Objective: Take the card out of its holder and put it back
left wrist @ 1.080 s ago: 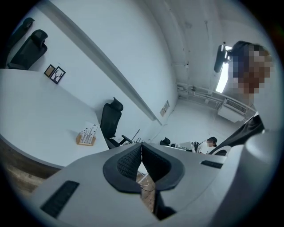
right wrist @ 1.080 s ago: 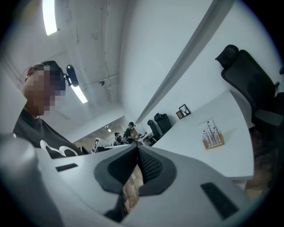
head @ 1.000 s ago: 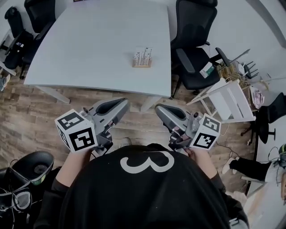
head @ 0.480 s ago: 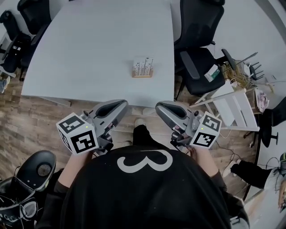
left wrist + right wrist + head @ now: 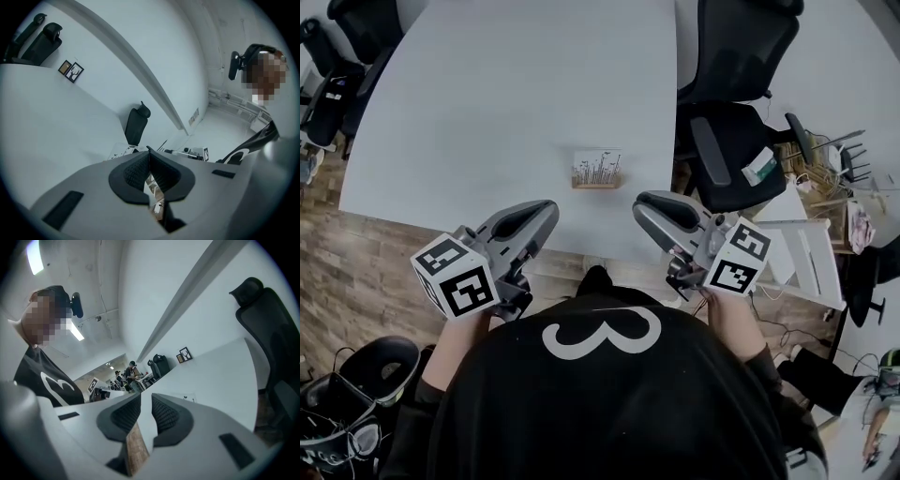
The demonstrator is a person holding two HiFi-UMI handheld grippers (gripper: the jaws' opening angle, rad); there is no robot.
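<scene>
The card (image 5: pixel 597 166), white with dark line markings, stands upright in its low wooden holder (image 5: pixel 596 184) on the white table (image 5: pixel 487 94). It is close to the near edge, roughly midway between the two grippers' noses, and neither touches it.

Nearest to me is the person, in a black shirt (image 5: pixel 600 403) with a large white 3 on it, holding both tools out in front at about the same height. The left gripper (image 5: pixel 546 207) points toward the table, its marker cube (image 5: pixel 456 277) back by the hand. In the left gripper view its ribbed pads (image 5: pixel 136 171) meet at the tips and nothing is caught between them. The right gripper (image 5: pixel 643 203) mirrors it on the other side, with its own cube (image 5: pixel 737 262) by the hand. In the right gripper view its jaws are opening. A narrow gap shows between the pads (image 5: pixel 165 414), and nothing is in that gap. Seen from above, both noses reach just over the table's near edge, short of the holder and apart from it.

Under that edge runs a wood-plank floor (image 5: pixel 356 272). Past the holder the tabletop stretches away plain and white. Off its right side stand black office chairs (image 5: pixel 731 159), with a white rack (image 5: pixel 806 253) just beside the nearer one. More black chairs (image 5: pixel 337 56) crowd the far left corner.
</scene>
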